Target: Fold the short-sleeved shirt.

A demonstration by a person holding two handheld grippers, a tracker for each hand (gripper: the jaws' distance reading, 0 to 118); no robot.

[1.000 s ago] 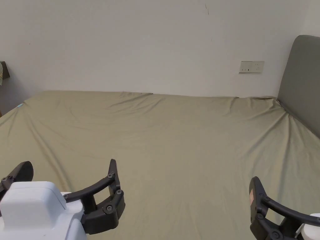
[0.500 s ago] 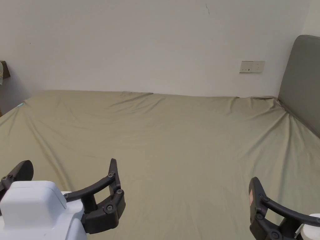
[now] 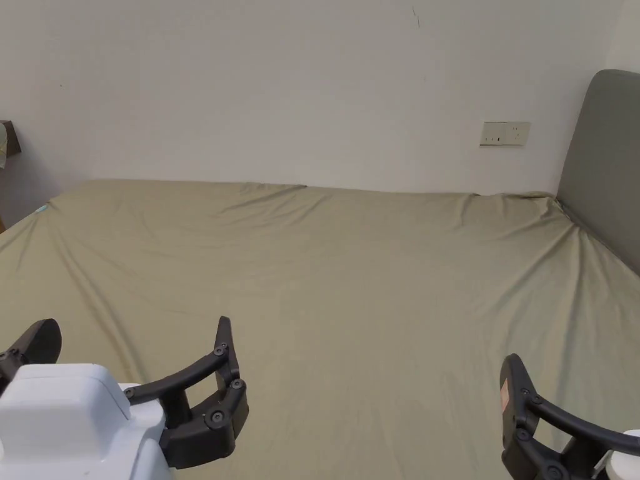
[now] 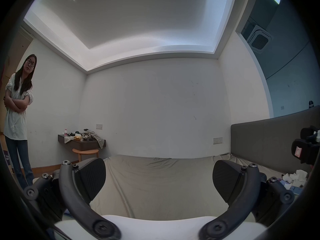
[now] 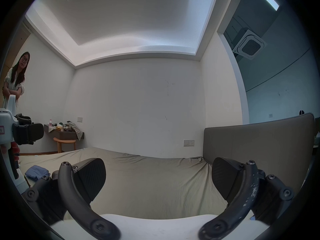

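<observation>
A crumpled blue shirt (image 5: 36, 172) lies on the bed (image 3: 350, 281) near its left edge, just beyond the right claw (image 5: 158, 179)'s left jaw. Both the right claw and the left claw (image 4: 159, 179) hang wide apart, empty, above the olive sheet; a person (image 4: 16, 115) stands by the wall

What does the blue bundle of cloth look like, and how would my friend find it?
Start at the big bed with the olive-green sheet. In the right gripper view, look to its left edge, below the left gripper; a small crumpled blue cloth lies there on the sheet. It is the one blue thing on the bed; the other cloth is a checked one on the wall shelf.
</observation>
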